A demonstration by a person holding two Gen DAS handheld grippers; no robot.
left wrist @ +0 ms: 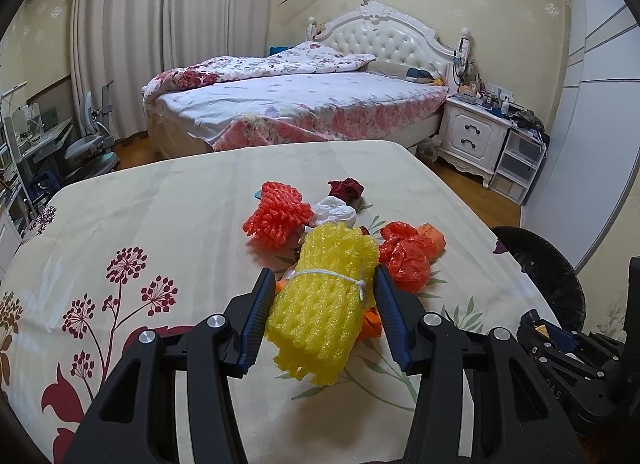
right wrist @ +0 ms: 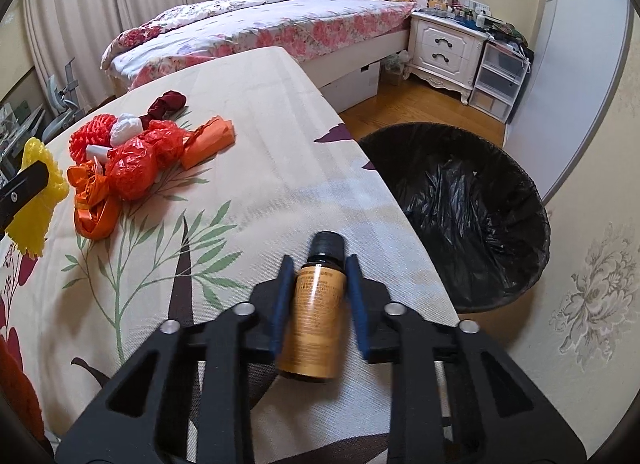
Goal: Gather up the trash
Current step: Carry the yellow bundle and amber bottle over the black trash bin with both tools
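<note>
At the bottom of the left view, my left gripper (left wrist: 320,296) squeezes a yellow foam net bundle (left wrist: 322,304) tied with white string. At the bottom of the right view, my right gripper (right wrist: 318,264) holds a small brown bottle (right wrist: 314,324) with a black cap, pads tight on its sides. Past them, on the flowery worktop (left wrist: 160,203), lies a pile of red bags (right wrist: 136,161) and an orange net (left wrist: 276,211). The black bin (right wrist: 472,215) sits by the worktop's right edge.

The amber bottle (right wrist: 313,316) carries a printed label, its lines too small and blurred to read
</note>
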